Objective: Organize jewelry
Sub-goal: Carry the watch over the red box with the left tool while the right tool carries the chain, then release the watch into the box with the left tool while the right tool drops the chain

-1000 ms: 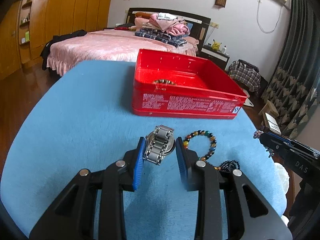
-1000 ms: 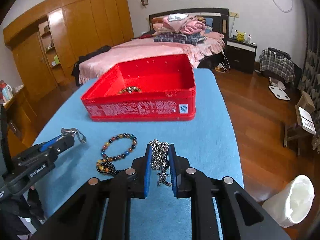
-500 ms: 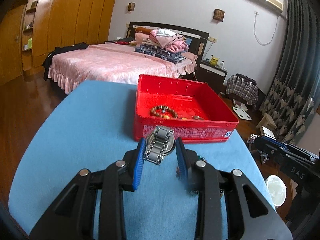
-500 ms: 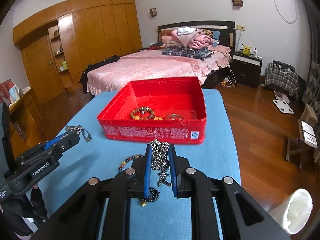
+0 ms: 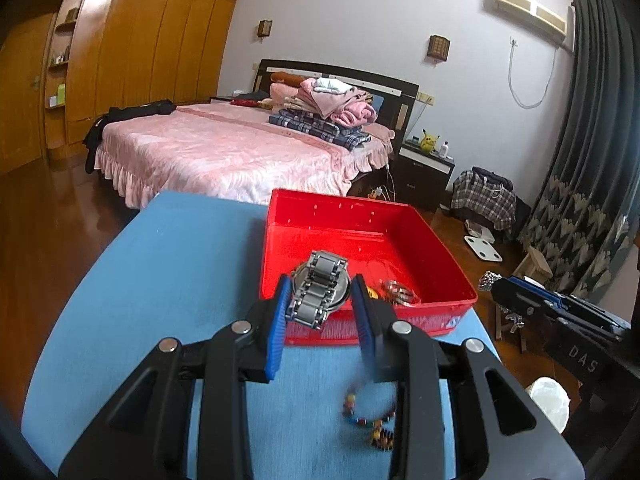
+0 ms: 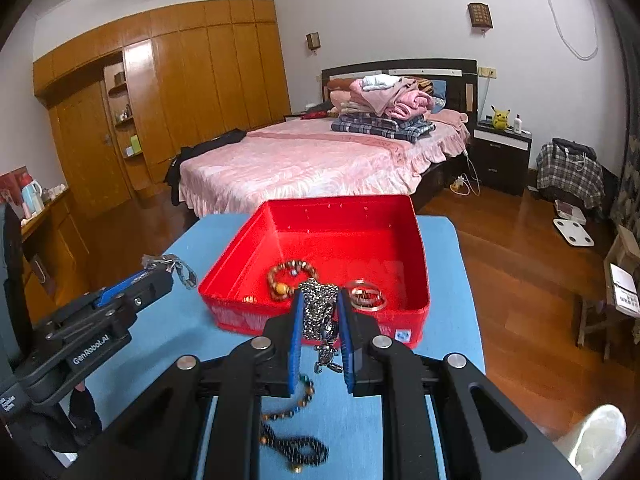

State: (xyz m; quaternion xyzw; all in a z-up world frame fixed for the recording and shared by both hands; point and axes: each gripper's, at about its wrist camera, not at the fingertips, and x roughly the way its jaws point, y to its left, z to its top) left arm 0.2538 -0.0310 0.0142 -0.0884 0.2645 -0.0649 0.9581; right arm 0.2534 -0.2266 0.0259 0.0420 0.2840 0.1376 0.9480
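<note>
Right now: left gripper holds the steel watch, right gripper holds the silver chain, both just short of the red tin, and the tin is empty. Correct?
Not quite: the red tin is not empty. The right wrist view shows a brown bead bracelet and metal bangles inside it. The rest stands: the left gripper holds the steel watch and the right gripper holds the silver chain, both near the tin's front wall.

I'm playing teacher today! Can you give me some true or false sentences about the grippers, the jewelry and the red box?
1. The left gripper holds a silver metal-link watch. True.
2. The right gripper is open and holds nothing. False: it is shut on a bunched silver chain necklace.
3. The red rectangular tin box has a lid on. False: it is open.
4. A brown wooden bead bracelet lies inside the box. True.
5. A multicoloured bead bracelet lies on the blue tablecloth. True.
</note>
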